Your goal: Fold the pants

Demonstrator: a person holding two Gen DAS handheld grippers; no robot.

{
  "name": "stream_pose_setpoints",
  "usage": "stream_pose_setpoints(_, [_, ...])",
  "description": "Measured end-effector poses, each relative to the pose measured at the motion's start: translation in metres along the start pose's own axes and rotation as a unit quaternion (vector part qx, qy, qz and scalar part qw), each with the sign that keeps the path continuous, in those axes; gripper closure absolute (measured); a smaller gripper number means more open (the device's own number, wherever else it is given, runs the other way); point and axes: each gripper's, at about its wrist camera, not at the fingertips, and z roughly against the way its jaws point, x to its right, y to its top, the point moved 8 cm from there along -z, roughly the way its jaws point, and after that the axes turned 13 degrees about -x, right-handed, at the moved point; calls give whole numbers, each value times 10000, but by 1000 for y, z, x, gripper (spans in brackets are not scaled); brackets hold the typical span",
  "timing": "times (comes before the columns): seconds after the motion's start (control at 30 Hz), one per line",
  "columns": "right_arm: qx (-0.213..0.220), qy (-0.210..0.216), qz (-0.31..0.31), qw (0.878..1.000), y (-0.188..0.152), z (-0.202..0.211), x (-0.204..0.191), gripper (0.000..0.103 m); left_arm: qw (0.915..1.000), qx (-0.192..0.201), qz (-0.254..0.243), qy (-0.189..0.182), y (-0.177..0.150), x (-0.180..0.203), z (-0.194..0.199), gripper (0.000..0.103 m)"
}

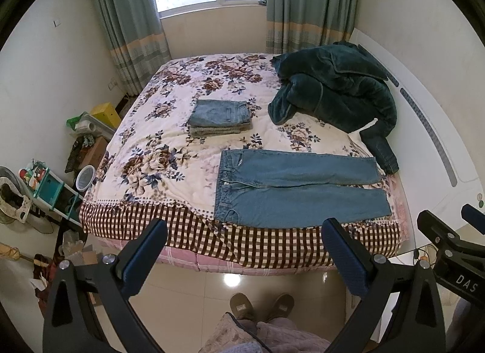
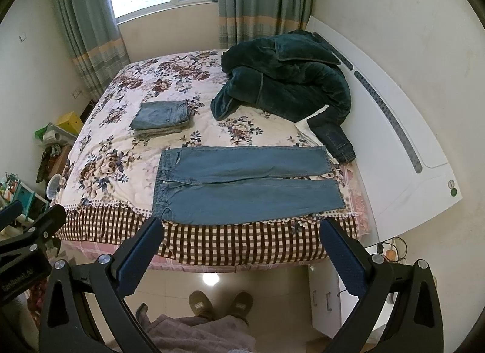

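Observation:
Light blue jeans (image 1: 298, 189) lie flat and unfolded on the bed's near edge, waistband to the left, legs pointing right; they also show in the right wrist view (image 2: 242, 184). A stack of folded pants (image 1: 220, 117) sits further back on the bed, also in the right wrist view (image 2: 162, 119). My left gripper (image 1: 244, 231) is open and empty, held above the floor in front of the bed. My right gripper (image 2: 242, 230) is open and empty, at about the same height, to the left gripper's right (image 1: 473, 216).
A dark green plush coat (image 1: 333, 89) and dark jeans (image 1: 380, 146) lie at the bed's right, by the white headboard (image 2: 394, 116). Cluttered shelves and boxes (image 1: 48, 189) stand left of the bed. The person's slippered feet (image 1: 262, 306) stand on the tiled floor.

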Motion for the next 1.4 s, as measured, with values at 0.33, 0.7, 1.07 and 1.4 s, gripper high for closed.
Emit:
stream_pose_setpoints(0.33, [21,17,1,10000,-2,3,-2,0,10000,21,16,-20,1,-1,2,0])
stream_pose_setpoints(0.7, [31,-1,16,10000,-4,4,-4,0,10000,45,36,-42,-1,-3,5,0])
stream_pose_setpoints(1.07, [1,-33,5,10000,-11,1,-10,0,10000,14,36,-79,1,1,2,0])
stream_pose_setpoints(1.4, [-42,-499,-485,9976,13,-46,3,0,9997,235,31,64,45,-16,-53,0])
